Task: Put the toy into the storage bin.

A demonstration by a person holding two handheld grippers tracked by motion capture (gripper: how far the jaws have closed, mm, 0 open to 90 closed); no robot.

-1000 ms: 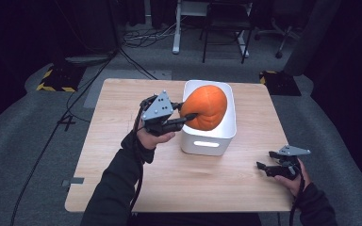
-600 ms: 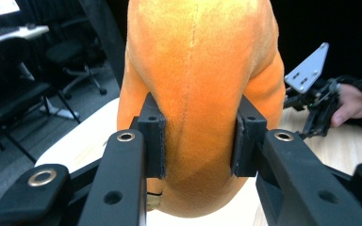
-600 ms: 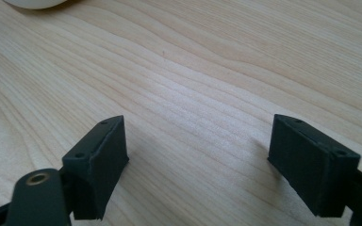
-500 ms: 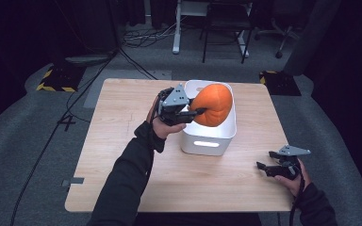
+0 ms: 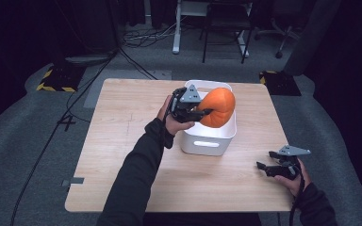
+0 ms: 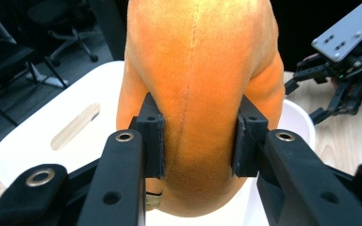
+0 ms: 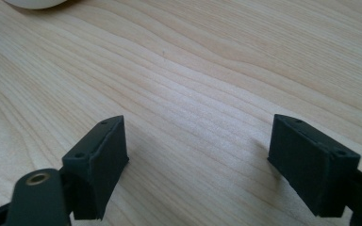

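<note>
My left gripper [image 5: 206, 111] is shut on a soft orange pumpkin-shaped toy [image 5: 218, 107] and holds it over the white bin [image 5: 207, 144] at the table's middle. In the left gripper view both pads [image 6: 153, 141] press into the orange toy [image 6: 198, 70], with the bin's white rim [image 6: 37, 141] below and behind it. Near the table's front right my right gripper [image 5: 263, 168] rests low over the wood, open, with nothing between its fingers [image 7: 99, 165]. The right gripper [image 6: 341, 70] is also seen across the bin in the left gripper view.
The bin has a slot handle [image 5: 206, 143] on its near wall. Bare wooden table [image 5: 122, 141] lies to the left and in front. A bin corner [image 7: 33, 4] sits at the top left of the right gripper view. Cables and a chair stand on the floor beyond.
My left hand has carried the orange toy to the right and down, from the bin's left rim to over the bin's middle. The right hand has kept still.
</note>
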